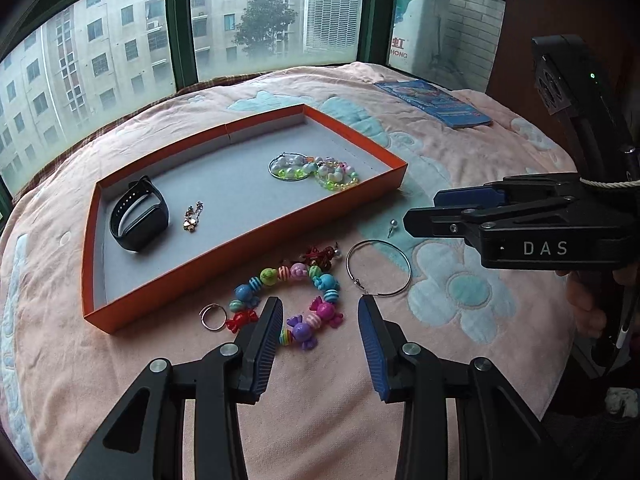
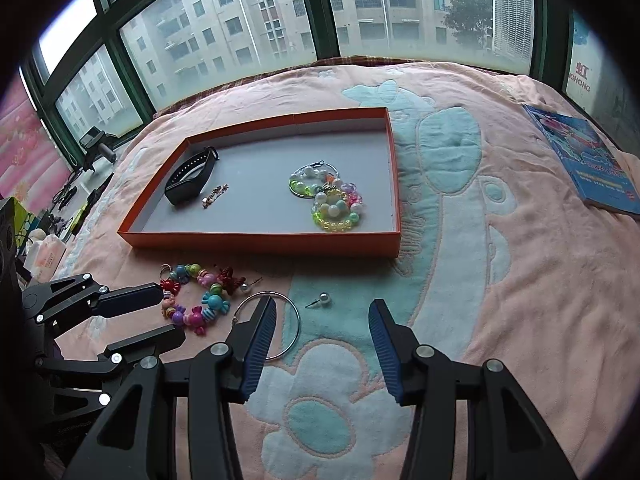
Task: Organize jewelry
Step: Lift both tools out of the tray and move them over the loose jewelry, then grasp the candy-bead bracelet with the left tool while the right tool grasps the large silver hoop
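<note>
An orange tray (image 1: 248, 248) (image 2: 260, 238) with grey lining lies on the pink blanket. It holds a black smart band (image 1: 140, 216), a small gold chain (image 1: 193, 216) and pale beaded bracelets (image 1: 320, 170). In front of it lie a candy-bead bracelet (image 1: 268, 276) (image 2: 214, 300), a silver ring (image 1: 214, 317), a red ornament (image 1: 318, 258), a large hoop earring (image 1: 376, 241) (image 2: 298, 320) and a pearl stud (image 1: 392, 226) (image 2: 325, 300). My left gripper (image 1: 320, 304) (image 2: 172, 314) stands open over the candy bracelet's near side. My right gripper (image 2: 322, 304) (image 1: 424, 212) is open, with the stud between its tips.
A blue book (image 1: 436, 102) (image 2: 592, 164) lies at the far right of the blanket. Green-framed windows run along the far side. Beyond the left edge of the blanket sits clutter (image 2: 52, 216). A second pearl stud (image 2: 246, 288) rests beside the red ornament.
</note>
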A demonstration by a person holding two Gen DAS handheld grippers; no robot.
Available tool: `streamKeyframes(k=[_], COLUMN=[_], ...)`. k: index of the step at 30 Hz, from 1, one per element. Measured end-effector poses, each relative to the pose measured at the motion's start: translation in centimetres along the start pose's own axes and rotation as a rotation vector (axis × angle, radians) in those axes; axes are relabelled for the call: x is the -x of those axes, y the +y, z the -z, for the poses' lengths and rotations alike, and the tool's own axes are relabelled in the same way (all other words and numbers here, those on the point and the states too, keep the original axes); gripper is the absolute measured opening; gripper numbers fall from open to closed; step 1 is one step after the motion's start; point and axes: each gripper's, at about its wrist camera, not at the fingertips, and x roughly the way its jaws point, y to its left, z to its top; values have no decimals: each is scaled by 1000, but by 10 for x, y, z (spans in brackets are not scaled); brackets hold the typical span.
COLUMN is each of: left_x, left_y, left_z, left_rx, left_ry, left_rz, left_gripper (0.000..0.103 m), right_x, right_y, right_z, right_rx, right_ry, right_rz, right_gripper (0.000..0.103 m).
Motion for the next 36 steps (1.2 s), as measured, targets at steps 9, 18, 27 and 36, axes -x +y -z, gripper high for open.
streamKeyframes(k=[9,18,27,36], left_x=[-17,-30,-31,-19], left_y=[-2,-1,-1,19], left_z=[-2,1,3,1], left_rx=[-120,-194,-197,18], left_ry=[18,44,32,31], left_rz=[63,82,79,59], left_gripper=[34,32,22,22], right_x=[-6,-11,-11,-13], right_y=[-1,-3,1,12], right_z=[1,1,5,11], right_rx=[8,4,25,53], right_ry=[20,41,51,67], right_rz=[1,-5,-8,-46], right_gripper=[53,53,53,53])
